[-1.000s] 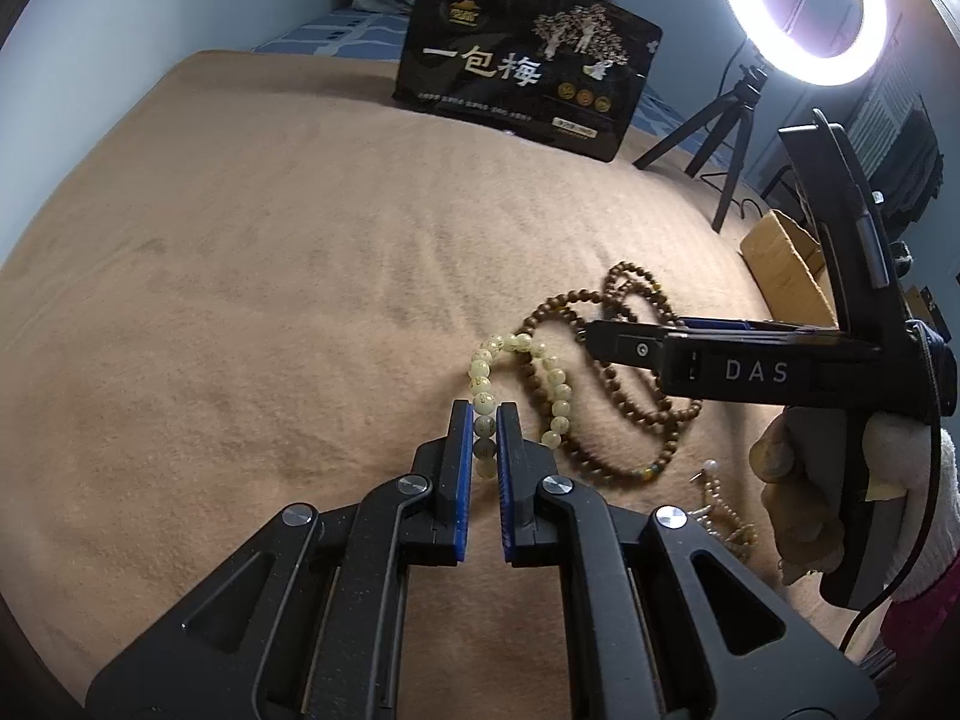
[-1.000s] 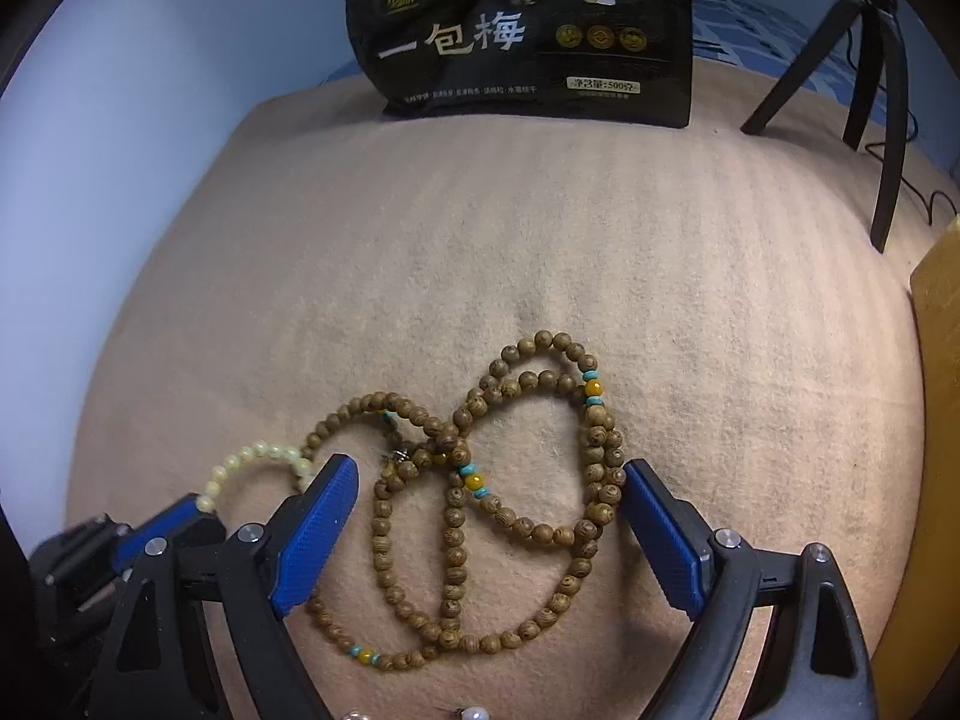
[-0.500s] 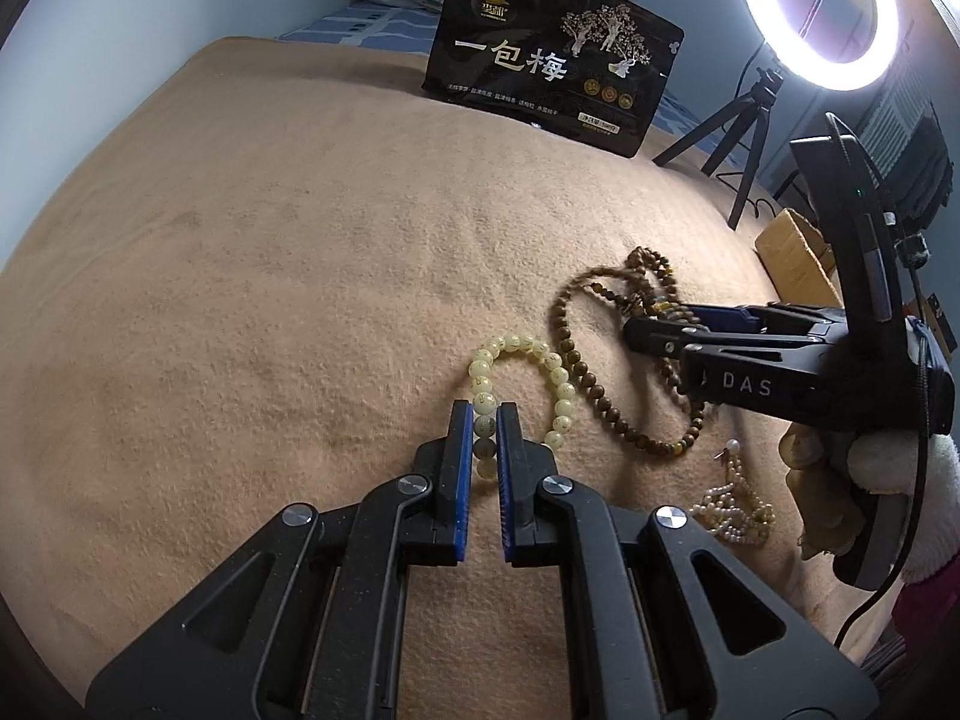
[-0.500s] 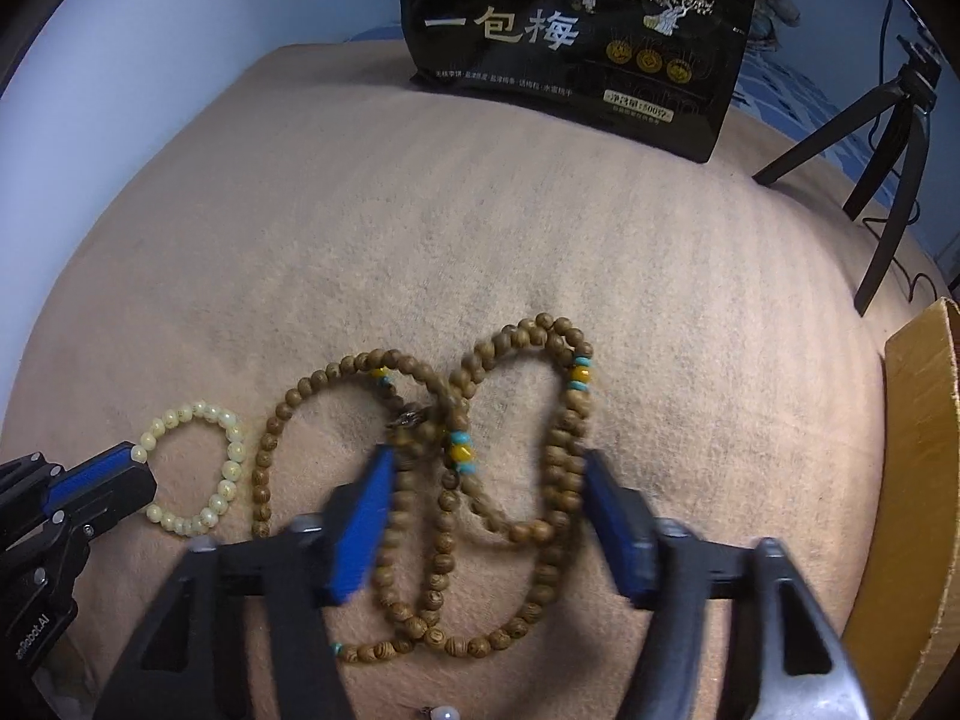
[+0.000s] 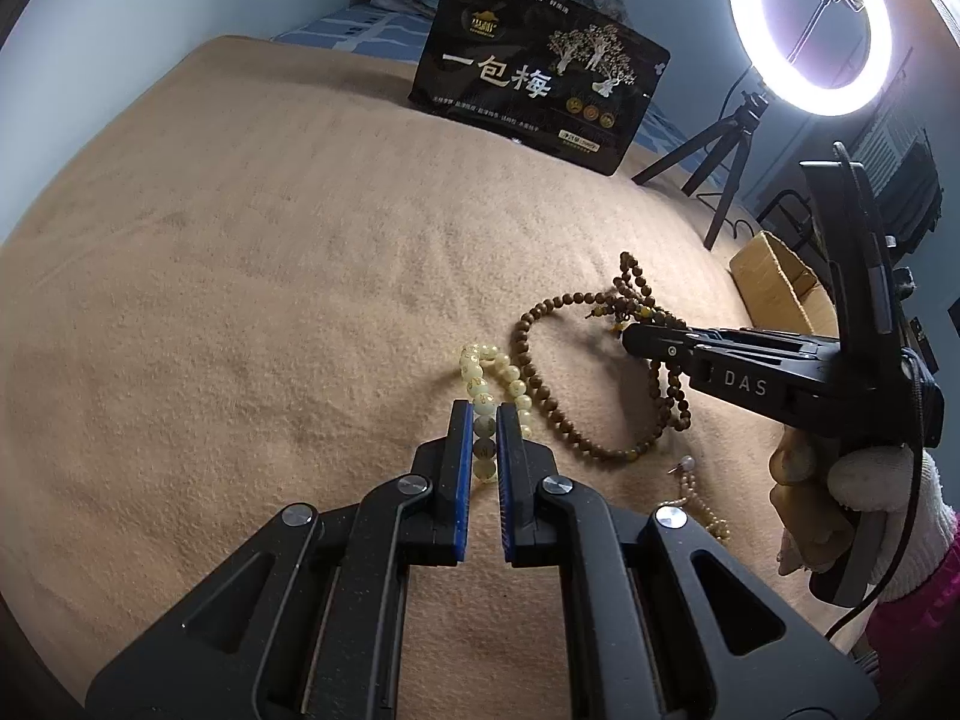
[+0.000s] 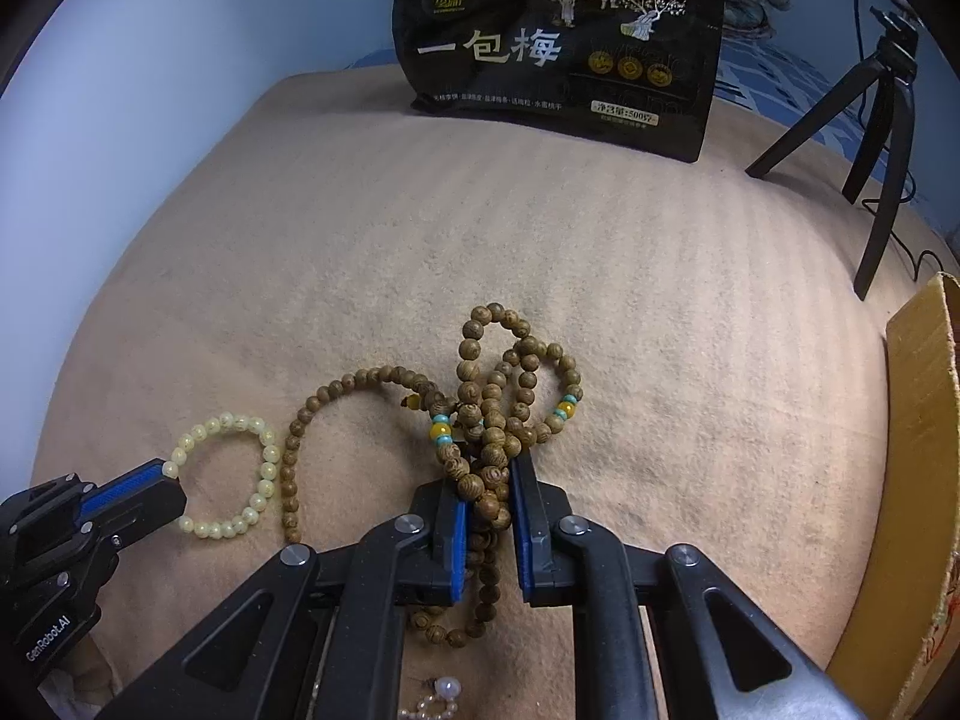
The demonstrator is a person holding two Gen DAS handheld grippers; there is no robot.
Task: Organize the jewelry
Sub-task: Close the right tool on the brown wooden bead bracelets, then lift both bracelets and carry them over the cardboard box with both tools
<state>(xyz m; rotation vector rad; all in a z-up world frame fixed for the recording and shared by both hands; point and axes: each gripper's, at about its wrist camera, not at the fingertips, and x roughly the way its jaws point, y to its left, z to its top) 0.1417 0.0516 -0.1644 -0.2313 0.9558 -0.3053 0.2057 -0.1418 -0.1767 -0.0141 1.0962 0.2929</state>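
Now just getting started: nothing put away yet. Left gripper [image 5: 480, 420] pinching the pale yellow bead bracelet [image 6: 231, 477] on the tan blanket [image 5: 240, 300]. Right gripper [image 6: 486, 480] closing on a bunch of strands of the long brown bead necklace [image 6: 480, 396], pads already squeezing it (loops looking tangled). Still lying loose near the grippers: the small pearl piece [image 5: 696, 495]. Counting up: one yellow bracelet, one brown necklace, one pearl piece, one cardboard box [image 6: 924, 480] beside the blanket, maybe for the jewelry. Probably all three left to sort.
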